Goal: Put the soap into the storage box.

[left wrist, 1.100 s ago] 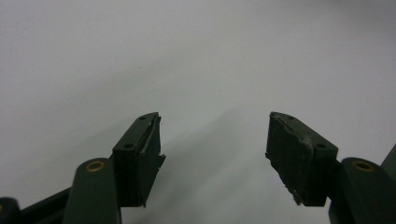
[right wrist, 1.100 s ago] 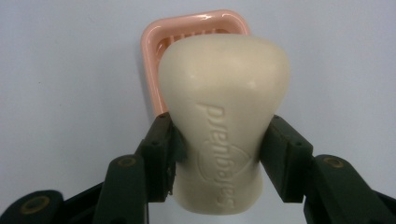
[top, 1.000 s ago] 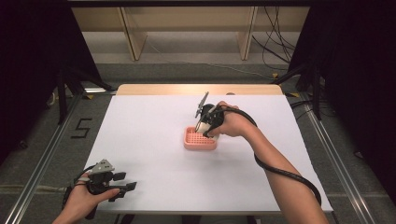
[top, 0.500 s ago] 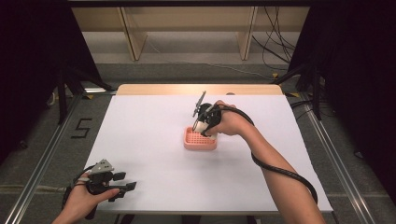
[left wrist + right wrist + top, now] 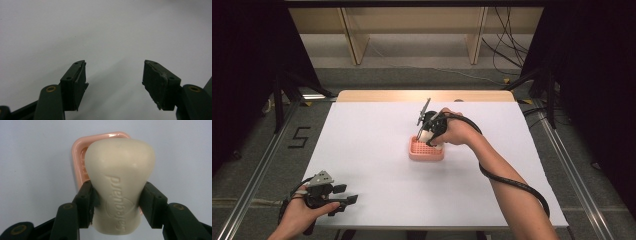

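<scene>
While our left gripper (image 5: 343, 200) idles gaping and empty at the table's (image 5: 362, 150) near-left corner, our right gripper (image 5: 117, 205) clamps the soap bar (image 5: 119, 182) mid-table, directly over the pink soap dish (image 5: 426, 150); bar's long axis runs along the jaws, straight down next.

Very little differs between the earlier pictures and now. In the high view the right gripper (image 5: 428, 134), clamped on the bar of soap (image 5: 120, 182), has shifted a touch nearer the pink soap dish (image 5: 426, 150): a second ago it sat slightly higher and farther back over the dish's far edge, and now its tip is down over the dish's far right part. The right hand (image 5: 457, 131) and its forearm have followed by the same slight amount.
</scene>
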The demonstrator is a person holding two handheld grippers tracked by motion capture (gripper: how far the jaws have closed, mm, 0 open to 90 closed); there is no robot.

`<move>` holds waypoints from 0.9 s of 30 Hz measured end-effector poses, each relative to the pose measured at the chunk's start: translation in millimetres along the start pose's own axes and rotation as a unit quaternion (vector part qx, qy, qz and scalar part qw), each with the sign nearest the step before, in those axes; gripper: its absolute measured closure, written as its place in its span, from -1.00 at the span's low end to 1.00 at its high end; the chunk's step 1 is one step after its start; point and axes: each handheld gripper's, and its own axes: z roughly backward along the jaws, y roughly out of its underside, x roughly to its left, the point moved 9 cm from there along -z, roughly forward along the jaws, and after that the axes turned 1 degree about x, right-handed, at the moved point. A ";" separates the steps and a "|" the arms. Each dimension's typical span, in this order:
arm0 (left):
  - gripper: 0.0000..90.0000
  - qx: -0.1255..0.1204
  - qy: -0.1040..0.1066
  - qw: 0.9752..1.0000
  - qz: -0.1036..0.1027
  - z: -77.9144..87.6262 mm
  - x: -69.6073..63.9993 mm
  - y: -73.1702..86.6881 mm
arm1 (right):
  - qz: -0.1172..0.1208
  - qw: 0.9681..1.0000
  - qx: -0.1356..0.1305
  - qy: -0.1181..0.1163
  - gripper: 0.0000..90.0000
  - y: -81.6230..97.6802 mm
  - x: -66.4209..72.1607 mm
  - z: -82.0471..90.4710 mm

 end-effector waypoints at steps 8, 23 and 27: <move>-0.22 0.007 -0.001 1.000 -0.007 1.2 1.3 1.2 | -0.002 1.000 0.000 0.001 0.12 -2.4 0.0 -1.4; -0.22 0.001 -0.001 1.000 -0.001 0.1 0.3 0.1 | 0.008 1.000 0.001 0.000 0.12 -4.7 -1.5 -8.5; -0.22 0.003 -0.002 1.000 -0.002 0.2 0.6 0.4 | 0.007 1.000 0.003 -0.001 0.12 -5.2 -0.7 -10.5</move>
